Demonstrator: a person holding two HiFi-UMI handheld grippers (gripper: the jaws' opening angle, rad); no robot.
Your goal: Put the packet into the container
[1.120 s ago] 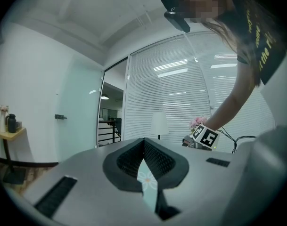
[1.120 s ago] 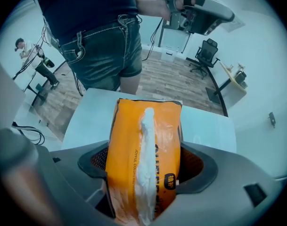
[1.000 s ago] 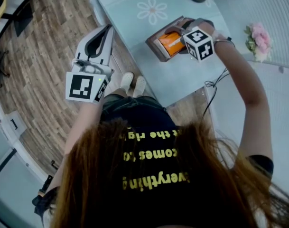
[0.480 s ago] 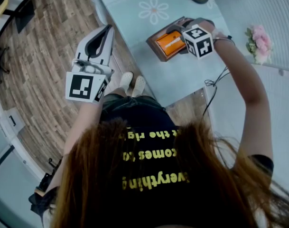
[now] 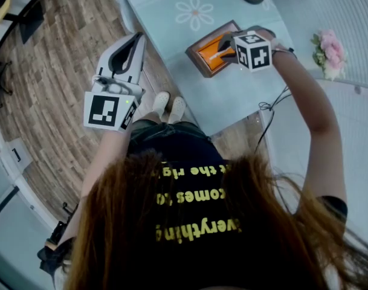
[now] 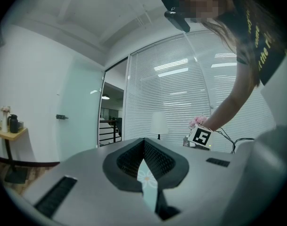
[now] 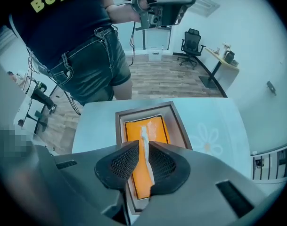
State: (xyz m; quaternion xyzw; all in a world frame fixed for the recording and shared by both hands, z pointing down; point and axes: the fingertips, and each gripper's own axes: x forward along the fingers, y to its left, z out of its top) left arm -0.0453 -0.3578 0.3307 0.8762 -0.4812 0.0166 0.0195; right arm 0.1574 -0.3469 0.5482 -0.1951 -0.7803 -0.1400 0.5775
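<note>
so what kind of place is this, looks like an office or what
Most likely an office: an office chair stands by a desk against the wall, the floor is wood-look planking, and tall slatted blinds cover one side of the room.

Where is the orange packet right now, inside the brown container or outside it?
Inside. The orange packet lies flat within the walls of the brown container, as the right gripper view shows.

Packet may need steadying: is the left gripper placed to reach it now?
Probably not: the left gripper hangs over the floor beside the table, apart from the packet in the container.
</note>
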